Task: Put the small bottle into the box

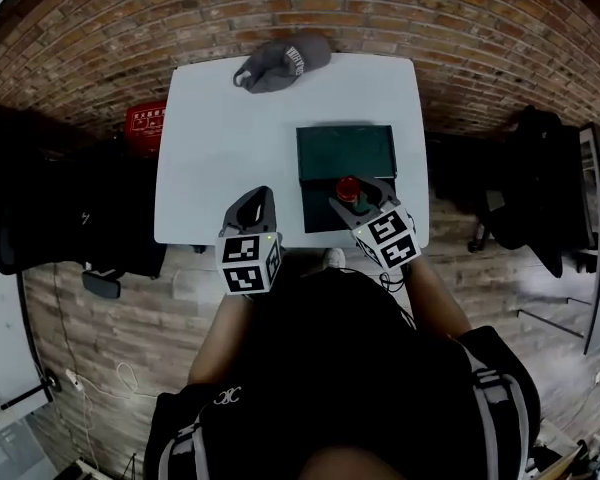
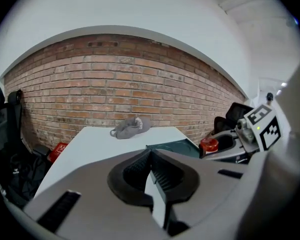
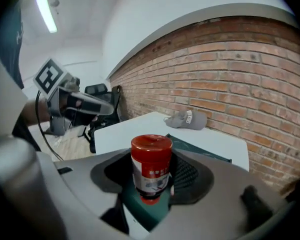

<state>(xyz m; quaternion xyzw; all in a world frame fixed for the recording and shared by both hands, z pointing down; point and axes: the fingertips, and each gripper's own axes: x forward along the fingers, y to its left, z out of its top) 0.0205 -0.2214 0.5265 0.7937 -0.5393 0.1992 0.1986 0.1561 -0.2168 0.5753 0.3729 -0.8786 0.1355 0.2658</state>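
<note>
Brick wall [image 1: 280, 8], white table [image 1: 230, 138] — right gripper [image 1: 356, 200] clamps small bottle [image 3: 151, 166]; left gripper [image 1: 255, 198] closed.

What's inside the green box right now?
The far part of the box looks empty. The right claw, shut on the bottle, covers the near part, so that area is unseen.

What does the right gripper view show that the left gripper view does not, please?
Only the right gripper view: the label on the small bottle, gripped in the right claw, and a ceiling light. Only the left gripper view: the left claw close up, shut and empty, and a red item on the floor. Both: grey cap, white table, green box, brick wall.
</note>
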